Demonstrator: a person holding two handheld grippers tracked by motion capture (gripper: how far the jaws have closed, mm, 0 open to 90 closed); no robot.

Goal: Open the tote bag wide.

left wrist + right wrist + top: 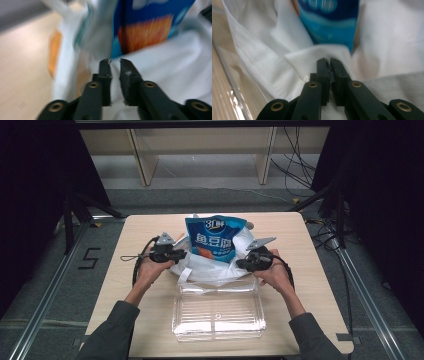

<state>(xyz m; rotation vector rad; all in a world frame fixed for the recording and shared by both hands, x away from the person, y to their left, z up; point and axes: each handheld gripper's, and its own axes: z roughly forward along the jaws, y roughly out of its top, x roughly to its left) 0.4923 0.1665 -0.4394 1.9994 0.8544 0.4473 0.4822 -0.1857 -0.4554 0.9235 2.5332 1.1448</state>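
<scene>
A: Right, nearest the person, what's there?

B: A clear tray [218, 312], below both grippers, on the table [150, 227].

A: And the left gripper [114, 61]?

B: Its jaws stand a little apart, with a slim gap between the tips. White bag [160, 65] cloth lies in that gap; whether the pads press it, I cannot tell.

A: The right gripper [328, 60]?

B: Jaws nearly pressed together, pinching a fold of the bag's white cloth at the tips.

A: Beyond the tips?

B: The blue pouch [329, 20] stands just past both pairs of jaws, inside the bag, upright between the two grippers. In the high view its top rises above the bag's rim.
</scene>
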